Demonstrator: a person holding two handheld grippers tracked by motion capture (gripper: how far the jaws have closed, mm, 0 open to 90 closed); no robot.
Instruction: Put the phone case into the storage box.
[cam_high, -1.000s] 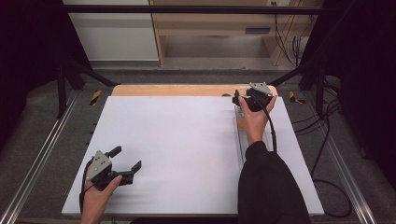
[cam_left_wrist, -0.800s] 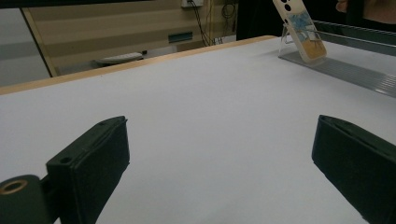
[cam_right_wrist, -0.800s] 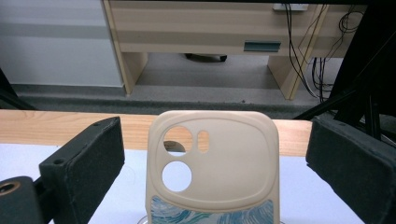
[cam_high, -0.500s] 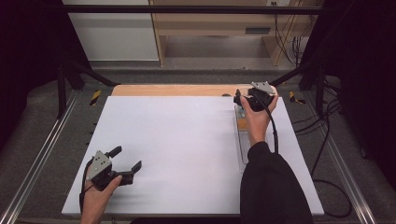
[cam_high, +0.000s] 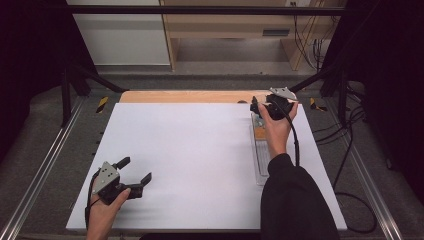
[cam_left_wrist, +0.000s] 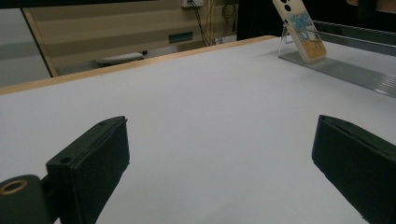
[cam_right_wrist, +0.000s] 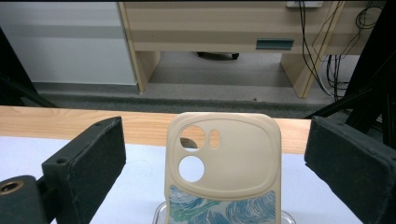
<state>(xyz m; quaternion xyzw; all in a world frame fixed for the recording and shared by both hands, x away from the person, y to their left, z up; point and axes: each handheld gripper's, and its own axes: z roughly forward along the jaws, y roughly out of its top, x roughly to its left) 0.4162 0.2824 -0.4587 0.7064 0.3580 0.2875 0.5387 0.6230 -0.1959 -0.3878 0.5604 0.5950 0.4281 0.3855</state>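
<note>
Clearly the phone case is the thing in hand: it stands propped on a clear stand at the far right of the table, tilted back, its beige back with the camera cutouts and blue swirl print facing the right gripper. Leaning like that, it offers both side edges to a pinch, which is probably why it is kept upright on the stand instead of lying flat.

That gripper's jaws stand wide, one on each side of the case and clear of it, holding nothing; the approach looks lined up for a grasp across the case's width. From the high view the right gripper sits just over the stand's far end, and the hand covers most of the case there.

Well away from the case, at the table's near left corner, the left gripper rests low over the bare sheet, jaws also wide and empty, seemingly parked out of the way. Its own view catches the case far off.

The case's lower edge is cut off in the right gripper view, so how it seats in the stand is unclear. Whether a phone sits inside cannot be told.
</note>
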